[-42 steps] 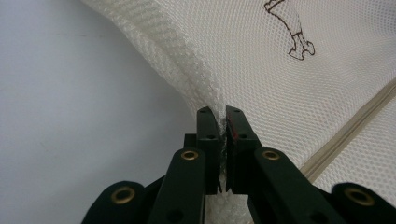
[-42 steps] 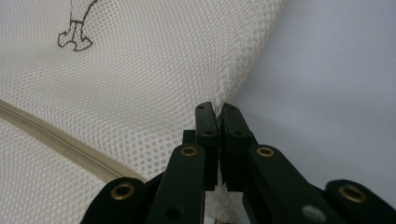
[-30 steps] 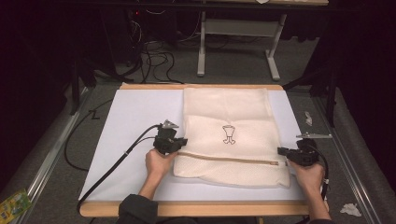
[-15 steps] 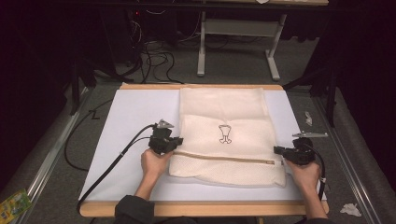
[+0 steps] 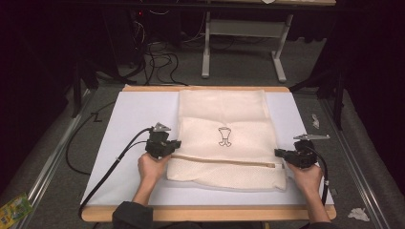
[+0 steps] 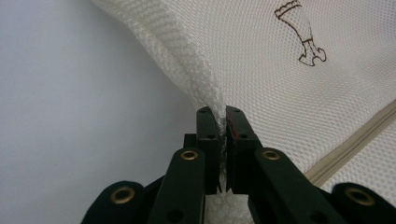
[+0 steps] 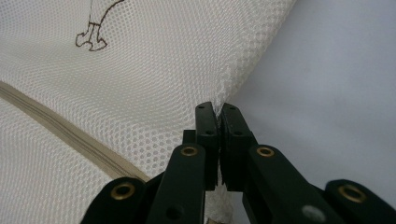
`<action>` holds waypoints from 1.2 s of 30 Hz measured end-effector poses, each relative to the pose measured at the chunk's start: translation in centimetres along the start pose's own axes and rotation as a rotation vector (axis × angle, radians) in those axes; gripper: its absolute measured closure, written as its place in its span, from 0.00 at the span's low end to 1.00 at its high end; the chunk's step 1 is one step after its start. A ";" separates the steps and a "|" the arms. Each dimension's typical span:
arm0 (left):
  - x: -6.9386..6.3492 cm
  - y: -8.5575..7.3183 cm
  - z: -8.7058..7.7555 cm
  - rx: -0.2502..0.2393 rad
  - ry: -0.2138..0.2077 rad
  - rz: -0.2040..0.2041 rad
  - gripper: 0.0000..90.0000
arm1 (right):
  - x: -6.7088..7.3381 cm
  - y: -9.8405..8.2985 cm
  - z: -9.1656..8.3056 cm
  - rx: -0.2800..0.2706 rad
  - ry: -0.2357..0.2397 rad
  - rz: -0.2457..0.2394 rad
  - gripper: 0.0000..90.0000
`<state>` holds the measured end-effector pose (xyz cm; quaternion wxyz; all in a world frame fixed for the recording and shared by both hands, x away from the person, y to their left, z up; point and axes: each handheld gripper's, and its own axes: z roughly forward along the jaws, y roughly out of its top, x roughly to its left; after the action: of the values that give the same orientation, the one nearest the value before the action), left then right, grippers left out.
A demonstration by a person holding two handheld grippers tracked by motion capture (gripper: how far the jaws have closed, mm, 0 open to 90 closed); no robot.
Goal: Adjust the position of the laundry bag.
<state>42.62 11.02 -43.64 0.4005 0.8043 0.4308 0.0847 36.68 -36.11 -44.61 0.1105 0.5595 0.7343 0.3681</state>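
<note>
my L hand-held gripper (image 5: 175,144) + R hand-held gripper (image 5: 278,153) low, pointing inward | both clamped on mesh laundry bag (image 5: 224,119) side edges | bag flat between on tabletop (image 5: 133,114)

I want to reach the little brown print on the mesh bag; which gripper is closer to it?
Left. The left gripper grips the mesh bag edge left of the brown print; the right gripper grips the opposite edge, farther off.

White sheet (image 5: 133,119), floor cables (image 5: 157,52), wrapper (image 5: 13,208).
</note>
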 end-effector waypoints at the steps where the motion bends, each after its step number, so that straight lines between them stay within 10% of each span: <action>1: 0.0 0.0 0.0 0.000 0.000 0.000 0.96 | 0.1 0.0 0.0 -0.001 0.002 0.001 0.98; 36: 2.5 -2.3 -2.6 -0.001 0.094 -0.012 0.95 | 3.6 0.9 2.0 -0.010 0.066 -0.054 0.98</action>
<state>41.49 15.14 -44.06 0.3806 0.7967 0.4538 0.1203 37.25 -31.97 -44.53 0.0990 0.5265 0.7505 0.3870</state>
